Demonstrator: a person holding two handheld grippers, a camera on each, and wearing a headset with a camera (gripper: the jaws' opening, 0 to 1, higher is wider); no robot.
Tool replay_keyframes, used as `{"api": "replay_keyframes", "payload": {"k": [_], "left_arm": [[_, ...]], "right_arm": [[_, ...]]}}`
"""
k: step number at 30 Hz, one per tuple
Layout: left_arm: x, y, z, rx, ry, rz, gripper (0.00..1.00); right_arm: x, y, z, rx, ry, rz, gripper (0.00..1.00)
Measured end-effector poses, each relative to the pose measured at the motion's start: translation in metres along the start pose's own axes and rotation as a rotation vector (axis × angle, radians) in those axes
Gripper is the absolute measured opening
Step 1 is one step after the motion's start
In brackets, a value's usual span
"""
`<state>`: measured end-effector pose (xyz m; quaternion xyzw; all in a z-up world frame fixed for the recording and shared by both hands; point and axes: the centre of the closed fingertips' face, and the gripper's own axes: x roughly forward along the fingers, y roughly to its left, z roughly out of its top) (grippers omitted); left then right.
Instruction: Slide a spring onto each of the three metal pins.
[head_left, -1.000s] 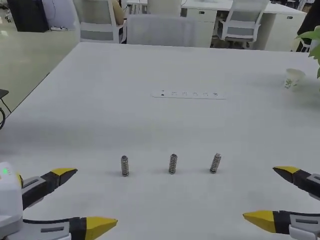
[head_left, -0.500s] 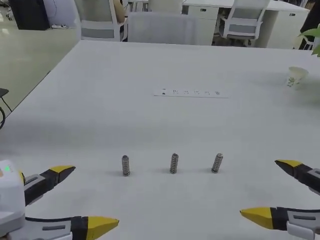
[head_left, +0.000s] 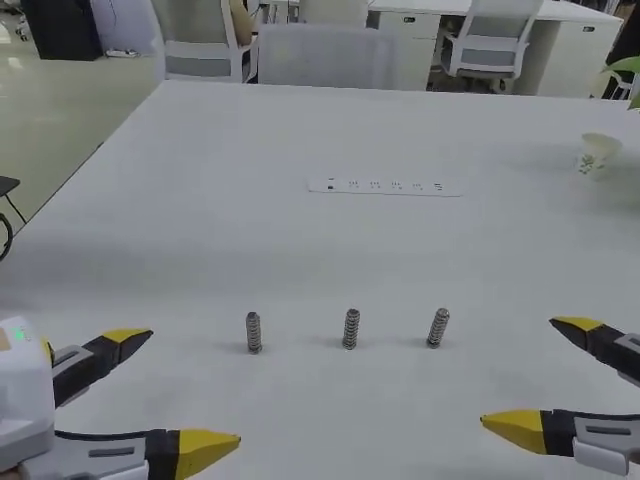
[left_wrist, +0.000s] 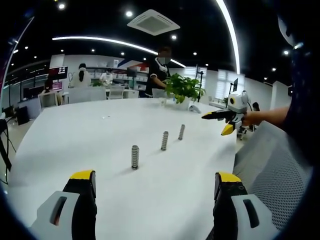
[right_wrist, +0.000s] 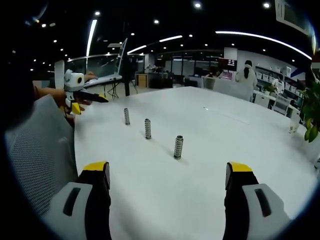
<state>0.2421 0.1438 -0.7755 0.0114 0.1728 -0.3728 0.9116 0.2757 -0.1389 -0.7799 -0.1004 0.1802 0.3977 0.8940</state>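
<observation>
Springs (head_left: 351, 329) upright in row, pins inside indiscernible; left tongs (head_left: 182, 390), right tongs (head_left: 526, 373) wide, bodies cut off.

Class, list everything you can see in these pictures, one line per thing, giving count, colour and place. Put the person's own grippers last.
springs: three, silver-grey, upright in a row on the near part of the table, between the two grippers
table: one, white, beneath everything
socket strip: one, white, set into the middle of the table
paper cup: one, white with green print, far right on the table
plant: one, green, at the table's right edge
chairs: several, grey and white, beyond the far edge
left gripper: one, black with yellow tips, open, near left
right gripper: one, black with yellow tips, open, near right
</observation>
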Motion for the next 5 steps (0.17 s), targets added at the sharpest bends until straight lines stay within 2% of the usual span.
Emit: {"api": "replay_keyframes", "payload": {"k": [5], "left_arm": [[0.0013, -0.0006, 0.0011, 0.005, 0.0, -0.002, 0.96]], "right_arm": [[-0.0005, -0.0007, 0.0016, 0.005, -0.007, -0.004, 0.96]]}}
